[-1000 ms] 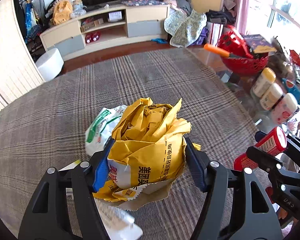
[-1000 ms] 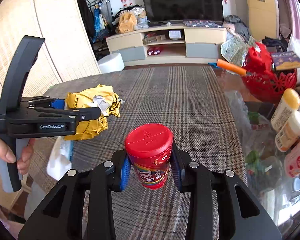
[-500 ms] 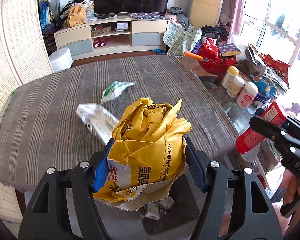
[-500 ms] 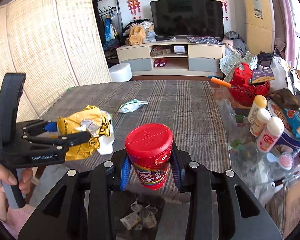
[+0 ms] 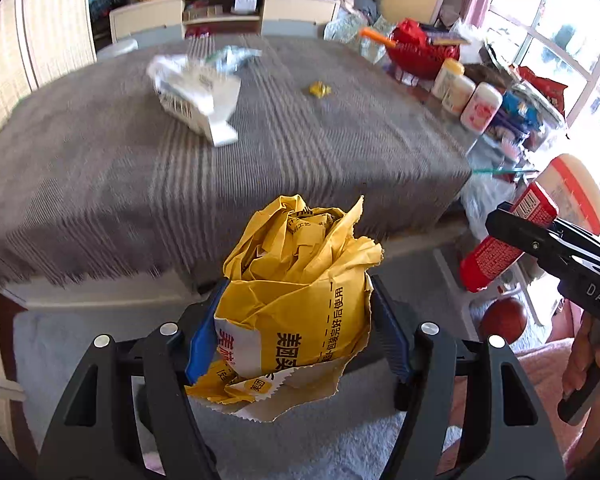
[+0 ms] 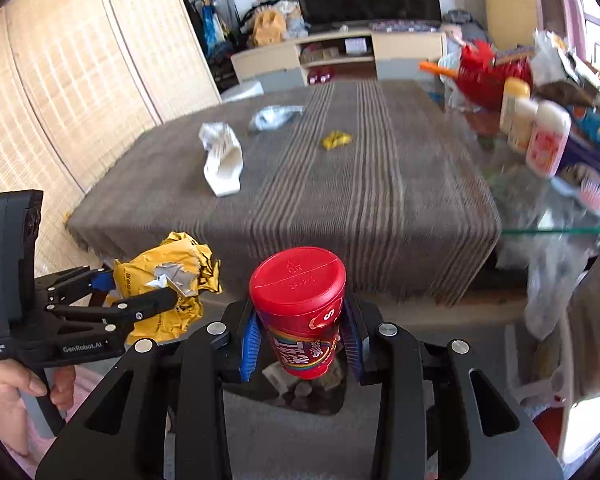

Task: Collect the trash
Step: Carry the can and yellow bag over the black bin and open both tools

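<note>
- We find the crumpled yellow paper bag [image 5: 296,300] clamped between the blue pads of the left gripper [image 5: 296,340], whose fingers are closed in on its sides; the bag is held off the near edge of the table, above grey carpet [image 5: 80,344].
- We see the same bag from the right wrist view [image 6: 168,280], at the near left, below the level of the tabletop.
- We find the red candy canister [image 6: 300,308] gripped upright by the right gripper [image 6: 300,344], fingers pressed to both of its sides, lid facing the camera; it too sits in front of the table's near edge.
- Directly under the canister we note a dark container [image 6: 300,392] on the floor with scraps inside; it appears to be a bin, though the fingers cover most of it.
- On the striped grey tablecloth [image 6: 360,200] we record three loose items: a white crumpled wrapper [image 6: 222,160] at the left, a pale blue-white packet [image 6: 274,116] farther back, and a small yellow scrap [image 6: 336,139] near the middle, all apart from one another.
- At the far right of the table we note a red basket [image 5: 420,54] and, nearer, three pale bottles [image 5: 466,94] just beside one another.
- A TV cabinet [image 6: 340,56] stands beyond the table.
</note>
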Tool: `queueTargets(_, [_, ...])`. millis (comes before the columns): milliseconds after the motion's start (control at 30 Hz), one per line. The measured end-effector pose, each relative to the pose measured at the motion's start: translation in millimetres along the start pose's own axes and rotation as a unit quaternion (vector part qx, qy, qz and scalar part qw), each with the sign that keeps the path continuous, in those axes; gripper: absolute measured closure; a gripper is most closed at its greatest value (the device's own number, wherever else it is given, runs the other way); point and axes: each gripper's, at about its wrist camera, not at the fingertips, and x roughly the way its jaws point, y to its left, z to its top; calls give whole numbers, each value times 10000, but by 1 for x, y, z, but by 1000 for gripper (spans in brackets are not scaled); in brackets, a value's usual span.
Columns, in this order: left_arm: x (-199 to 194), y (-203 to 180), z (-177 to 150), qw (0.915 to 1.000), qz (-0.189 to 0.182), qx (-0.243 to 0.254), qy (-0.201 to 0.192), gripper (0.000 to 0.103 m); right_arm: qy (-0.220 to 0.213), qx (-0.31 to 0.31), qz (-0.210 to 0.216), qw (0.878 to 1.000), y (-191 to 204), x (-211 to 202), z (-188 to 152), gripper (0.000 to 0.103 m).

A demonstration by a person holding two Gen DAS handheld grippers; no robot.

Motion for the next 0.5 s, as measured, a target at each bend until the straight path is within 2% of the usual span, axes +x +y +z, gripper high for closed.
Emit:
queueTargets(100, [26, 2, -18, 9999, -48, -21, 159, 39, 214, 128, -17, 9997, -6, 27, -16, 67])
queueTargets(267, [61, 5, -38, 9994, -173, -56, 281, 39, 340, 199, -44, 9992, -12, 62, -32, 67])
queueTargets(500, [93, -1, -53, 9979, -266, -66, 593, 38, 447, 346, 56, 9984, -20, 85, -40, 67])
